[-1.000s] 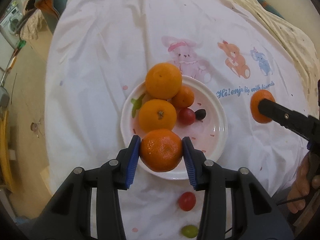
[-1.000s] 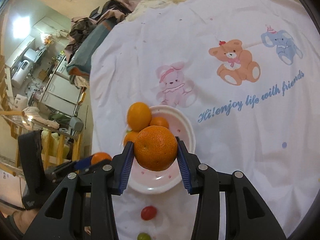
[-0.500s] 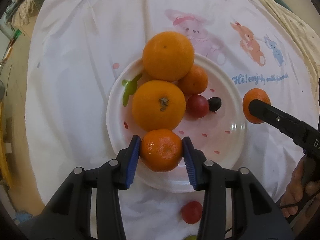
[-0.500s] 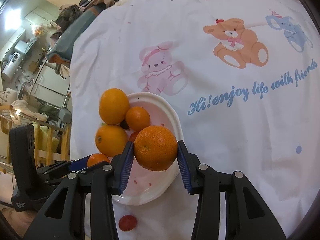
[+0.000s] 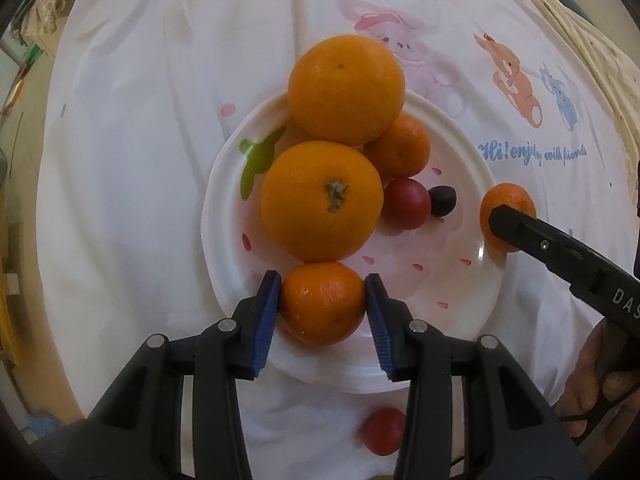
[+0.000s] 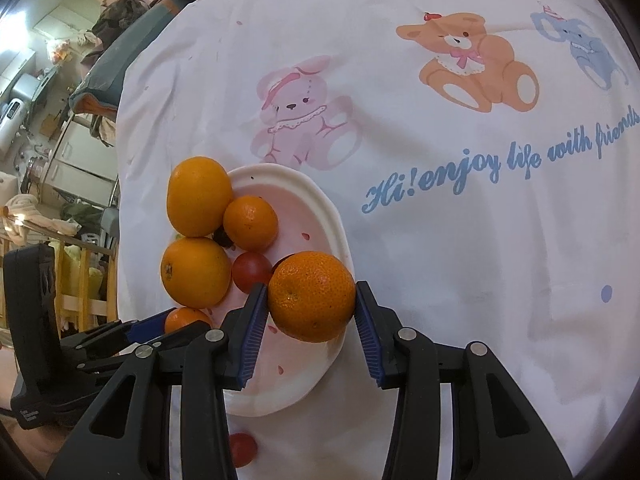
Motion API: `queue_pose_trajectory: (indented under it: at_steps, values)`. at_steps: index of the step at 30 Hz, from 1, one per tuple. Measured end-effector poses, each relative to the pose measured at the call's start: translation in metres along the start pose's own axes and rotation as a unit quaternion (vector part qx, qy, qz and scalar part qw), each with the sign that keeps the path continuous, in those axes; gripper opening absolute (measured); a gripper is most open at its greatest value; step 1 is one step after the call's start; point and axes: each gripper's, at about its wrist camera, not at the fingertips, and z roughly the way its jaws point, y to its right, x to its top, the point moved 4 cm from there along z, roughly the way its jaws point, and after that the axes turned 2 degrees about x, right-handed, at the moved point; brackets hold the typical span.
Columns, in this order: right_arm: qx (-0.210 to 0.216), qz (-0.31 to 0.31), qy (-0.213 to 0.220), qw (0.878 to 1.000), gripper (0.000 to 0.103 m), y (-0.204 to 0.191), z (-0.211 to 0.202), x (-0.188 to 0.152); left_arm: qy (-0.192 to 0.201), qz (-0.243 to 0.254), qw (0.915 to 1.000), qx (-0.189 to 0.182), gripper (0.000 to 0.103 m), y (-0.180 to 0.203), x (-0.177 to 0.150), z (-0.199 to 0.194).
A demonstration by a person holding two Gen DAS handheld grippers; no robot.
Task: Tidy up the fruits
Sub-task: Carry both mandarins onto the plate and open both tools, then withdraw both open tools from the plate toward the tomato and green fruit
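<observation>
A white plate point(image 5: 460, 312) holds two large oranges point(image 5: 322, 200), a small mandarin point(image 5: 398, 146), a red cherry tomato point(image 5: 407, 204) and a dark grape point(image 5: 442, 201). My left gripper point(image 5: 322, 306) is shut on a mandarin point(image 5: 322, 302) over the plate's near rim. My right gripper point(image 6: 310, 310) is shut on a second mandarin point(image 6: 311, 296) at the plate's right rim point(image 6: 336, 216); it also shows in the left wrist view point(image 5: 507, 216). A loose cherry tomato point(image 5: 383, 431) lies on the cloth in front of the plate.
A white cloth point(image 6: 460, 240) with cartoon animals and blue lettering covers the table. The table edge falls off at the left, with household clutter point(image 6: 60, 120) beyond it. A hand point(image 5: 596, 380) holds the right gripper's handle.
Both grippers have moved down and closer to the plate with their mandarins. The left mandarin now sits over the near rim, the right one at the right rim.
</observation>
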Motion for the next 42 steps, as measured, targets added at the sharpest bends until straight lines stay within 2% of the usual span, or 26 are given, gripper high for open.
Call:
queue_pose_trajectory:
  at_steps: [13,17,18,19,20,21,23,28,35,42]
  values:
    - [-0.006,-0.007,0.0,1.0,0.047,-0.003,0.0,0.0,0.005,0.002,1.0,-0.002,0.04,-0.002,-0.001,0.0]
    - [-0.003,-0.007,0.001,1.0,0.048,-0.004,0.0,0.001,0.009,0.005,0.9999,0.009,0.041,0.0,-0.002,-0.001]
    - [0.001,-0.005,0.003,1.0,0.05,-0.004,-0.001,0.002,0.01,0.007,0.9998,0.013,0.048,0.001,-0.002,-0.002]
    - [0.001,-0.004,0.006,1.0,0.057,-0.004,-0.002,0.003,0.013,0.011,0.9998,0.013,0.059,0.002,-0.002,-0.004]
    - [0.001,-0.005,0.009,1.0,0.063,-0.005,-0.003,0.003,0.016,0.015,0.9996,0.015,0.064,0.003,-0.002,-0.005]
    - [-0.001,-0.006,0.012,1.0,0.065,-0.005,-0.005,0.004,0.02,0.021,0.9994,0.021,0.073,0.005,-0.002,-0.007]
    - [-0.001,-0.007,0.014,1.0,0.068,-0.007,-0.006,0.004,0.027,0.031,0.9988,0.027,0.078,0.007,-0.002,-0.011]
    - [0.001,-0.002,0.018,1.0,0.074,-0.006,-0.01,0.004,0.03,0.038,0.9984,0.031,0.079,0.008,-0.004,-0.015]
    - [0.009,-0.008,0.03,0.999,0.075,-0.011,-0.025,-0.001,0.082,0.051,0.9944,0.044,0.079,0.011,-0.005,-0.041]
    - [0.018,-0.008,0.058,0.998,0.075,-0.015,-0.058,-0.014,0.111,0.042,0.9918,0.046,0.079,0.006,-0.01,-0.07]
